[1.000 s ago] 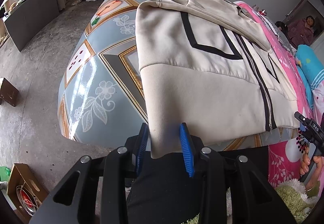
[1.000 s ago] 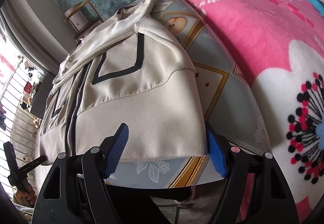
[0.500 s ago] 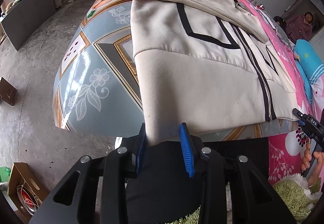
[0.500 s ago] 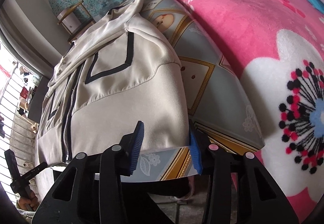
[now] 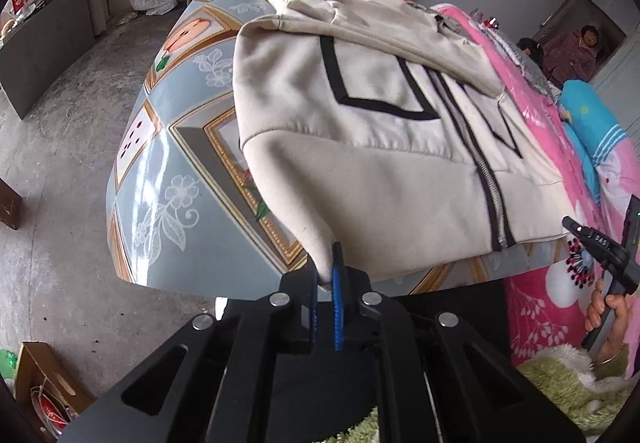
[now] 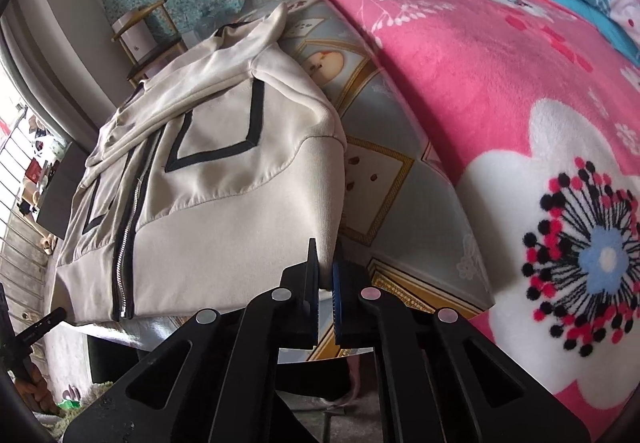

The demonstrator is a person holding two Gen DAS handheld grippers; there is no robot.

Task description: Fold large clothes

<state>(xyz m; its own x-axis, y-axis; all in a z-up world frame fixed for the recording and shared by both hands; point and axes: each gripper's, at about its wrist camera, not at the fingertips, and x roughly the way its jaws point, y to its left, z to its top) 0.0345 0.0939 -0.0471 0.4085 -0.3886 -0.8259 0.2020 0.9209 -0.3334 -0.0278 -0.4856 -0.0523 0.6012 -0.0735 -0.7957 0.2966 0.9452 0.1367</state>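
Patterned table [image 5: 180,179] carries cream zip hoodie [image 5: 360,147], hem overhanging near edge. Left gripper [image 5: 325,273] and right gripper [image 6: 325,275] each clenched on a hem corner, jaws just closed, likely to lift and fold.

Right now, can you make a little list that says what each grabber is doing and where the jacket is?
garment: cream zip jacket with black trim, lying flat
surface: patterned table cover, beside a pink blanket
left gripper: jaws just closed, pinching the jacket's near hem corner
right gripper: jaws just closed, pinching the other near hem corner
zipper: done up
fold: not yet begun
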